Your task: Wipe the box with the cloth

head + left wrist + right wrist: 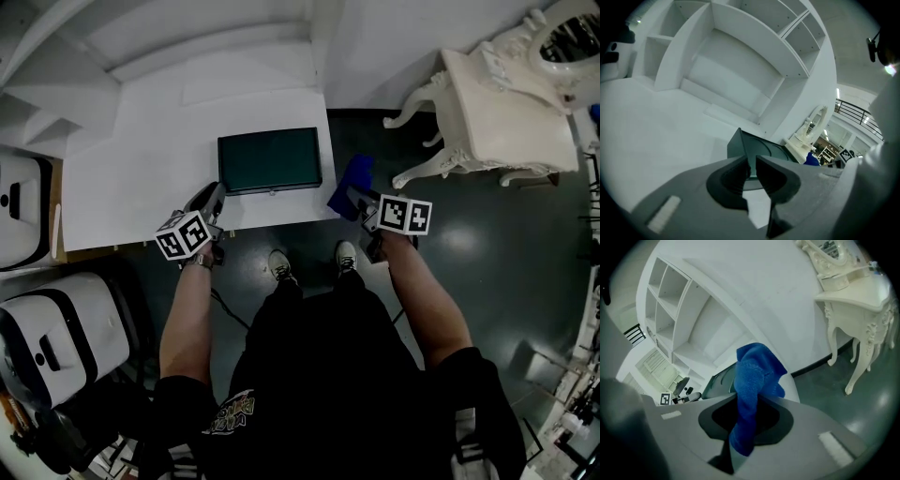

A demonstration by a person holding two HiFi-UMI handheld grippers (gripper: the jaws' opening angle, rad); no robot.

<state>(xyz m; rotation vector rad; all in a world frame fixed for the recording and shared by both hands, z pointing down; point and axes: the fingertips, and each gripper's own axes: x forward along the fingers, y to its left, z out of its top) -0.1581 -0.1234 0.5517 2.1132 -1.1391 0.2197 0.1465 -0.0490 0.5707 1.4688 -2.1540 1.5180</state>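
A dark green flat box [269,159] lies on the white table [141,178], near its front right corner. My left gripper [214,195] hovers over the table's front edge just left of the box, shut with nothing between its jaws. In the left gripper view the box [761,149] shows just beyond the gripper [752,165]. Off the table's right corner, my right gripper [352,197] is shut on a blue cloth [350,181]. The cloth [756,380] stands up out of the right gripper [746,420], with the box [719,377] behind it to the left.
An ornate white dressing table [506,117] with a mirror stands on the dark floor at the right. Two white cases [56,333] sit at the left. White shelving [740,51] rises behind the table. The person's feet [281,265] are below the table's front edge.
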